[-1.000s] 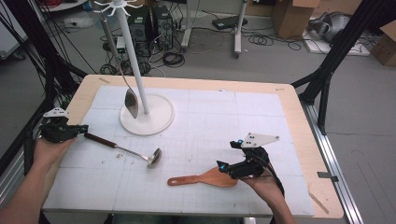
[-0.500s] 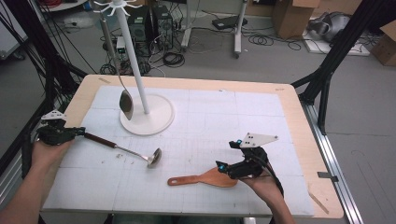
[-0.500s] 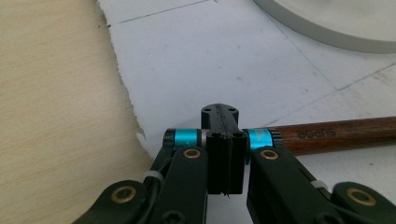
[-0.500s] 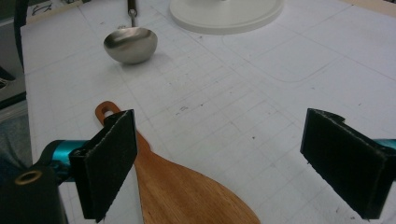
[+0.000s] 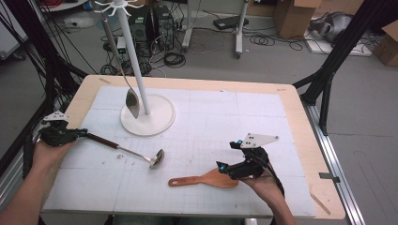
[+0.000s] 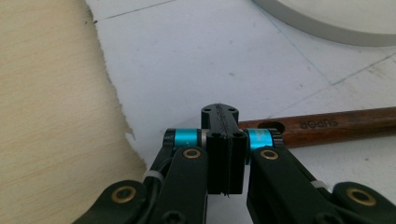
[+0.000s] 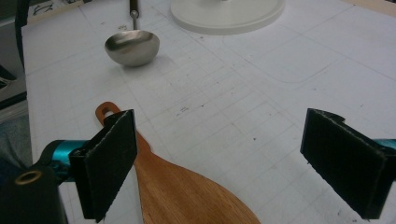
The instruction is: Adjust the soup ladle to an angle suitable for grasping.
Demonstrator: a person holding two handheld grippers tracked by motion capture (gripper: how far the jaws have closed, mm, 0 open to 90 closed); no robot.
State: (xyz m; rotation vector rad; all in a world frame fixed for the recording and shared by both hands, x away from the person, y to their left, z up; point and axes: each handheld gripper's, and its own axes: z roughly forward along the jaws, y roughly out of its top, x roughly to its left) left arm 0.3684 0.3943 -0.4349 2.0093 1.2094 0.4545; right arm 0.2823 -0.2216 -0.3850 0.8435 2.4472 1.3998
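Note:
A steel ladle (image 5: 156,159) with a dark wooden handle (image 6: 327,125) lies on the white mat, bowl toward the middle. My left gripper (image 5: 80,133) sits at the handle's outer end; in the left gripper view (image 6: 224,116) its jaws are pressed together with nothing between them, and the handle's end lies just past the tip. A wooden spatula (image 5: 206,179) lies at the front. My right gripper (image 5: 229,154) stands wide open over its blade (image 7: 177,191), which passes under the left jaw. The ladle bowl (image 7: 132,46) lies farther off.
A white stand with a round base (image 5: 159,115) and a tall pole (image 5: 133,56) rises at the back left of the mat; a metal spoon (image 5: 132,101) hangs from its top hooks. The wooden table edge (image 6: 46,93) borders the mat on the left.
The hanging spoon has swung slightly on the stand. Both grippers, the ladle and the spatula stay where they were.

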